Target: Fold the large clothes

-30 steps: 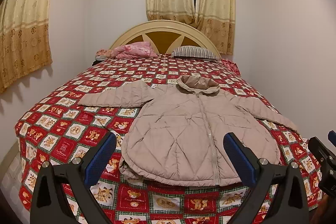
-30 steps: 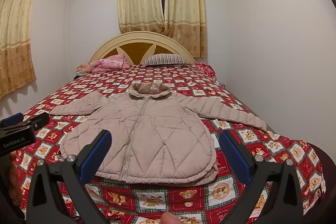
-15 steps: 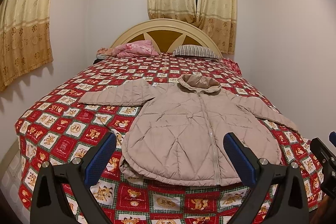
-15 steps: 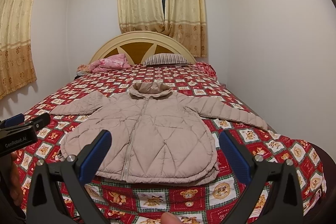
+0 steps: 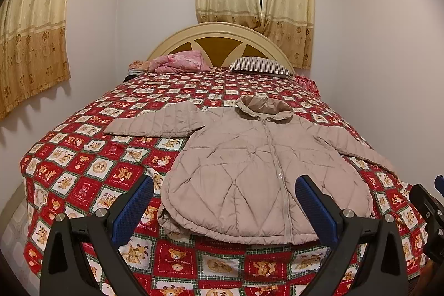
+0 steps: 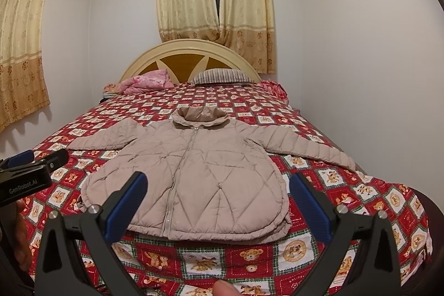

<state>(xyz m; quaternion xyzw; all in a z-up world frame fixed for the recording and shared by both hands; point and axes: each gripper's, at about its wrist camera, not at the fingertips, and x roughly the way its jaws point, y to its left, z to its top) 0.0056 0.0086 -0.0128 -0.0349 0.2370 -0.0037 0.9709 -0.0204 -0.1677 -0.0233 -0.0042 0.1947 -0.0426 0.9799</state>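
Grippers: I hold left gripper (image 5: pixel 224 205) and right gripper (image 6: pixel 219 201) spread wide, empty, hovering just short of jacket (image 6: pixel 191 171) hem.
Change: jacket unmoved; left view crept slightly closer.

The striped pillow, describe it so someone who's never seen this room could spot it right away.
Start at the arched cream headboard at the far end of the bed. The striped pillow lies flat at its foot, right of the crumpled pink bedding, and alone carries thin dark-and-light stripes.

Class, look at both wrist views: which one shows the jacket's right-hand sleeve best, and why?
The right wrist view: the jacket's sleeve lies fully visible out to its cuff. In the left wrist view the same sleeve runs toward the frame edge, foreshortened.
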